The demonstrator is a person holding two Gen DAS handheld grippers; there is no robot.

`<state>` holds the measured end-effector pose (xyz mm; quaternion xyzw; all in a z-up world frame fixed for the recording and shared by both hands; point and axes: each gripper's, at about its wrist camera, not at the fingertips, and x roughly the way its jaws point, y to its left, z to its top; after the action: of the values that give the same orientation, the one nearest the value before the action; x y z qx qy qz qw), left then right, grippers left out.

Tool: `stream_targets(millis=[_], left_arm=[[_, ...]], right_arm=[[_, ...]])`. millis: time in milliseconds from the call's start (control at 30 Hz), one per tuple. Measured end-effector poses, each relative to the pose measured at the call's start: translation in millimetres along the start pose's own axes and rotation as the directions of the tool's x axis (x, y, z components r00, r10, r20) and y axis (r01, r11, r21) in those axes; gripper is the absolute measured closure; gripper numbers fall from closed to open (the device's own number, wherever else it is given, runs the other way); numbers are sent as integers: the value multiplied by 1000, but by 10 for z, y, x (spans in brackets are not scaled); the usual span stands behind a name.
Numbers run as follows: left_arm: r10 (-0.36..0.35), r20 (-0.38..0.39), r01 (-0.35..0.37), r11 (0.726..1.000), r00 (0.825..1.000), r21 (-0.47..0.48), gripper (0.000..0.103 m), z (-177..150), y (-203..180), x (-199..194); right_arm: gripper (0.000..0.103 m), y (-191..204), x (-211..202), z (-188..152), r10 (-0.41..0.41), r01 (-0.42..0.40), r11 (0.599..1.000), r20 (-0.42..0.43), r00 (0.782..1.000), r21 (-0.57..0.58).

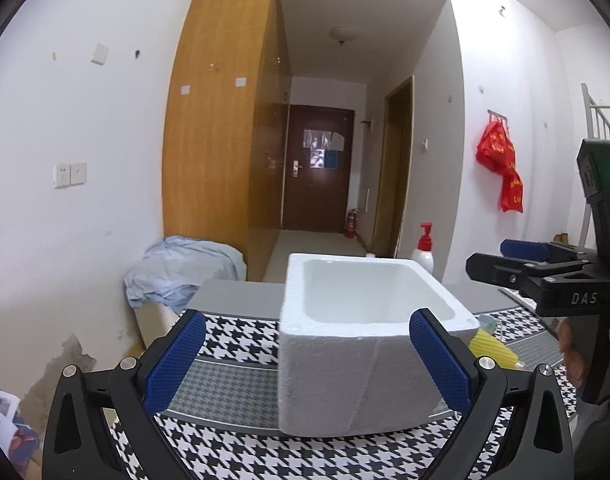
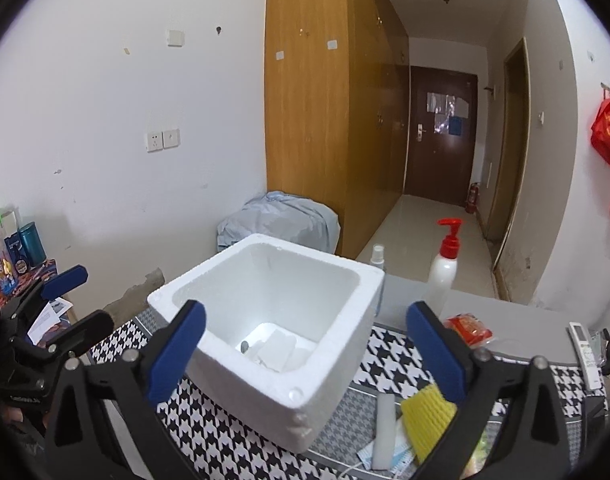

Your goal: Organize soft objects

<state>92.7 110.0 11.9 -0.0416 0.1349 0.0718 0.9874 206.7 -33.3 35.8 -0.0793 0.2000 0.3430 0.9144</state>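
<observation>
I am holding the right gripper (image 2: 305, 356) with its tongs spread wide and nothing between them, above the white foam box (image 2: 329, 376) on the houndstooth cloth (image 2: 389, 360). The left gripper (image 1: 307, 360) is gaping too. The yellow sponge (image 2: 425, 416) is lying beside the box's near corner.

The only lettering I can read is "DAS", in pale capitals on the black body of the right gripper (image 1: 485, 268) at the right edge of my left wrist view. The red bag (image 1: 501, 164) hanging on the wall carries yellow characters, too small for me to make out. The papers on the dark door (image 1: 319, 148) are blurred beyond reading.
</observation>
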Motion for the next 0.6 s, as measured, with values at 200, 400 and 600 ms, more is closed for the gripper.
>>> stream_targets(millis=[200,400,600], left_arm=[[-24,0,24,1000,1000,5,1,36,-146,-2],[-76,-6,77,996,997,38,1,50,-385,7],[-123,-23,124,991,992,47,1,47,-577,44]], right_arm=[[1,-99,-193,-54,-33,33,999,29,999,4],[0,-226,-368,-157,-56,55,998,44,997,30],[0,-409,-582,-322,-95,91,994,51,994,59]])
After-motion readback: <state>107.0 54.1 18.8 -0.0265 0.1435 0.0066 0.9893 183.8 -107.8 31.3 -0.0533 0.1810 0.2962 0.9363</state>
